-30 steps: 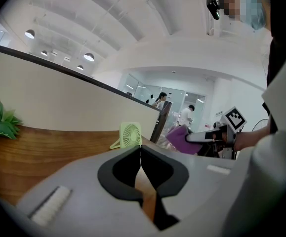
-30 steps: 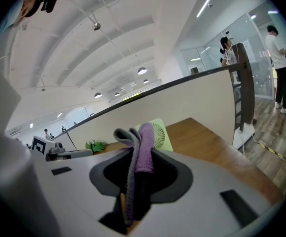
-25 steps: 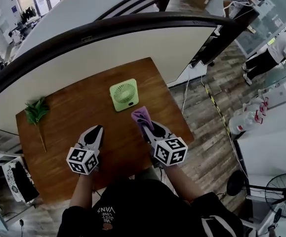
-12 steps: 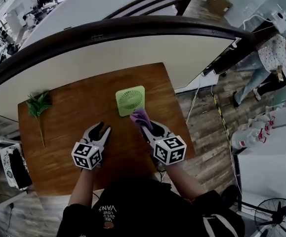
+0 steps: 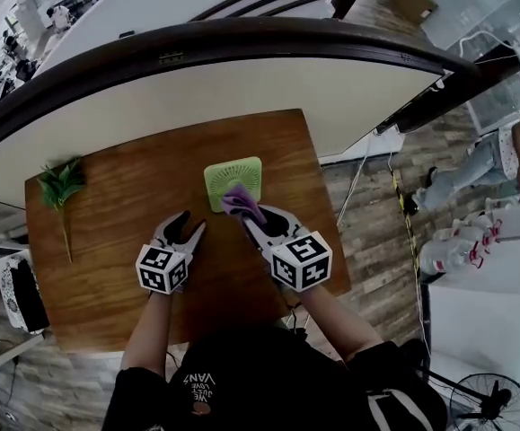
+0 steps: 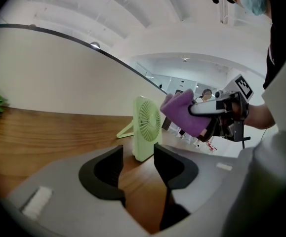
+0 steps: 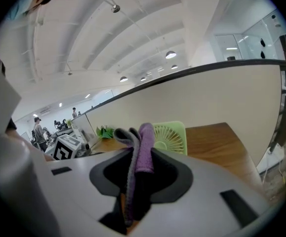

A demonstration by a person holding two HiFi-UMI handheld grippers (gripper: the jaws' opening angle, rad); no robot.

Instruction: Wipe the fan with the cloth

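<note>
Fan (image 5: 233, 176), pale green, upright at the far middle of the wooden table (image 5: 116, 214), with no readable brand on it. Purple cloth (image 5: 239, 202) clamped by its folds in the right gripper (image 5: 251, 218), held up at the lower grille; contact not certain. Left gripper (image 5: 190, 226) near, short of the fan, jaws just swung wide apart with nothing between them. Black-and-white square markers on both gripper cubes. "VANS" legible upside down on the dark shirt (image 5: 198, 382). Green sprig (image 5: 60, 185) at the table's far left.
</note>
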